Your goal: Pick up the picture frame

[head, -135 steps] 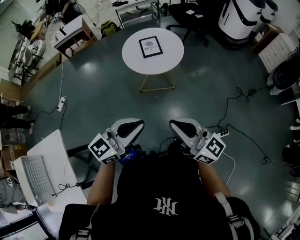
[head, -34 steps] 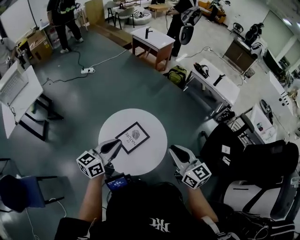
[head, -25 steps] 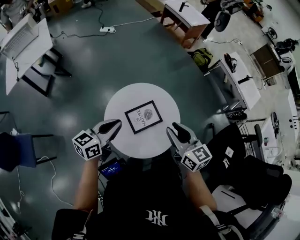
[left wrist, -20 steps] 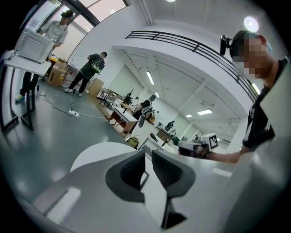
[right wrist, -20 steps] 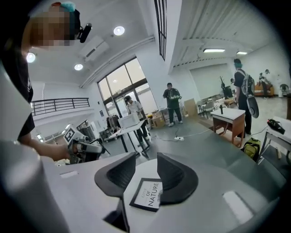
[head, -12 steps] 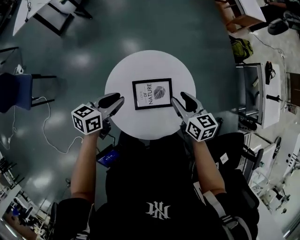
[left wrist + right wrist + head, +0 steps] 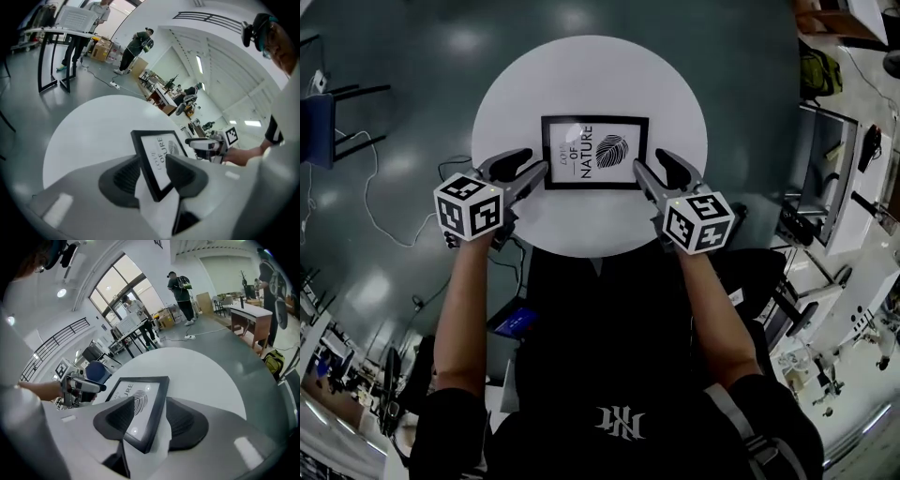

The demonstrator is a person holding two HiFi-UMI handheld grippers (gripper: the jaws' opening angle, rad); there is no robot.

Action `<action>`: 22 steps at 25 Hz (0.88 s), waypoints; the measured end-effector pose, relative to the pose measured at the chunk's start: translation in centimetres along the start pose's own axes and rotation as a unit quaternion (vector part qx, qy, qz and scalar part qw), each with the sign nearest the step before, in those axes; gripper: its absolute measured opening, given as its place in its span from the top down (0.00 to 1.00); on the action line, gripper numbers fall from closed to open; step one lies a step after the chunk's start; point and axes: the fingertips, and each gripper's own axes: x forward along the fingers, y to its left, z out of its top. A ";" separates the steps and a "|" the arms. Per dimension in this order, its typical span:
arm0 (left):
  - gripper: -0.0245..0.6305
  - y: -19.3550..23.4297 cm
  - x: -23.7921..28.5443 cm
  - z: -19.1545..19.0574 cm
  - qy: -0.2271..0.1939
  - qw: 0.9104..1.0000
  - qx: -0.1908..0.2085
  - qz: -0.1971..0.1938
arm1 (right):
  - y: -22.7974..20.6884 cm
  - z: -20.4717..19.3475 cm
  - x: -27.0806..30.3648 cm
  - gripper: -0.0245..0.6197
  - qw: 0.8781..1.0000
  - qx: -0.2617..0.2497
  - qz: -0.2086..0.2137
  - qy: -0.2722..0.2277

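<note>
picture frame (image 7: 595, 153) lying at table (image 7: 502, 89) centre: likely light, stiff, breakable | left gripper (image 7: 523, 172), right gripper (image 7: 658, 174): jaws having just been opening wide, straddling its near corners, not clamping | hold: those corners

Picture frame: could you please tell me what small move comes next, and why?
Probably close both grippers. The left gripper and right gripper have just been opening, and each has a near corner of the picture frame between its jaws, ungripped, flat on the round table.

The person wears a black short-sleeved T-shirt (image 7: 609, 356) with a white emblem (image 7: 618, 422). The left gripper (image 7: 536, 171) and right gripper (image 7: 649, 171) are pale grey, with dark ribbed pads (image 7: 126, 176) and black-and-white marker cubes (image 7: 471, 206).
</note>
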 end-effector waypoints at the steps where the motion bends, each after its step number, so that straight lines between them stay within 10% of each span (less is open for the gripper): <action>1: 0.70 0.3 0.5 -0.2 0.003 1.000 -0.004 0.006 | -0.3 -0.4 0.4 0.63 1.000 0.005 -0.002 0.007; 22: 0.78 1.4 3.7 -1.4 0.027 0.997 0.006 0.072 | -1.2 -2.1 2.4 0.78 0.998 -0.017 -0.058 0.025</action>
